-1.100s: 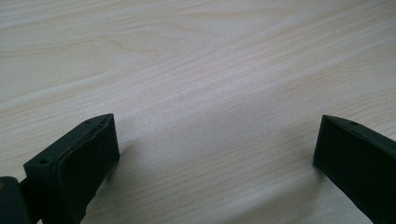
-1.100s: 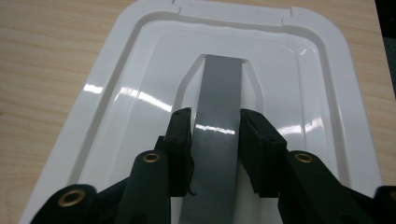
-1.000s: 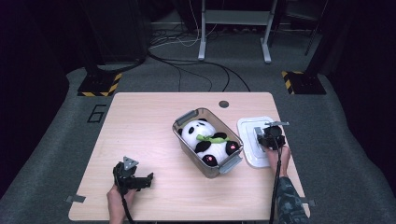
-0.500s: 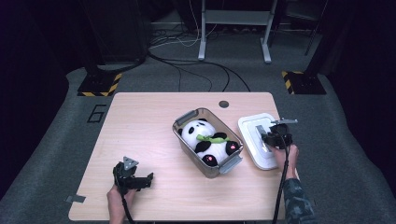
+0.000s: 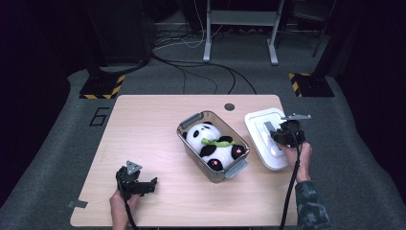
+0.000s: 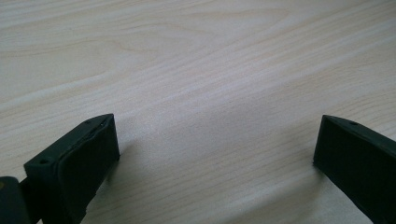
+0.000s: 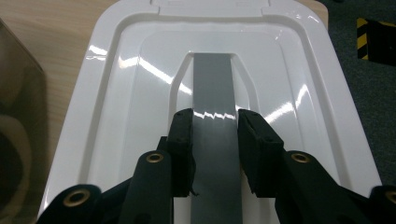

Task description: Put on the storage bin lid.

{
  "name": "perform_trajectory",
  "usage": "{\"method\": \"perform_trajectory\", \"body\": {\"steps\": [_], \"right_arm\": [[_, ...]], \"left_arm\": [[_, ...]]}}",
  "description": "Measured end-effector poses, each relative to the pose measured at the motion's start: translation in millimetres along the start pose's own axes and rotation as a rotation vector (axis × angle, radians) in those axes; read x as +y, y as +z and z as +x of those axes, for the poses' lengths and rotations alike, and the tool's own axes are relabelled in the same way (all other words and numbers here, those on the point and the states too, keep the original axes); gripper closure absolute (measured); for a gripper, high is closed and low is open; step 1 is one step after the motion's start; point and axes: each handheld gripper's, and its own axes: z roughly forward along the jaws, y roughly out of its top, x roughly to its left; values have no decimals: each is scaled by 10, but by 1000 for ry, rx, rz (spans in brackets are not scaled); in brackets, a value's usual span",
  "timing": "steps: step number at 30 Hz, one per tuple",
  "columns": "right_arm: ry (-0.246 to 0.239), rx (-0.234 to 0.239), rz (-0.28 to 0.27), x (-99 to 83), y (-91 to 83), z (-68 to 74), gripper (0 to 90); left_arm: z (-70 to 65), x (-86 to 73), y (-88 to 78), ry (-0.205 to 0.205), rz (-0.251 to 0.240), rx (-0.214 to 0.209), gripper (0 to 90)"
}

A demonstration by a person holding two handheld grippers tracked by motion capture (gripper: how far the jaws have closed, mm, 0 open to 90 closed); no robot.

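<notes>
The right tongs (image 7: pixel 214 122) are clamped on the grey handle strip (image 7: pixel 212 84) of the glossy white plastic lid (image 5: pixel 263 136), which is at the right edge of the pale wooden bench (image 5: pixel 143 124). Just beside it stands a clear rectangular plastic box (image 5: pixel 191 125) holding a black-and-white plush panda (image 5: pixel 210 143). The left tongs (image 6: pixel 215 149) gape open over bare wood near the bench's front left.
</notes>
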Motion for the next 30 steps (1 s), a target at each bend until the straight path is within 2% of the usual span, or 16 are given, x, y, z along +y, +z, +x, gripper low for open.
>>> {"method": "perform_trajectory", "body": {"steps": [8,15,20,30], "right_arm": [[-33,1,-35,185,-239,68,665],[-54,20,-58,316,-395,146,665],[-72,47,-71,399,-475,213,664],[-104,114,-96,567,-615,458,664]], "left_arm": [[0,0,0,0,0,0,0],[1,0,0,1,0,0,0],[0,0,0,0,0,0,0],[0,0,0,0,0,0,0]]}}
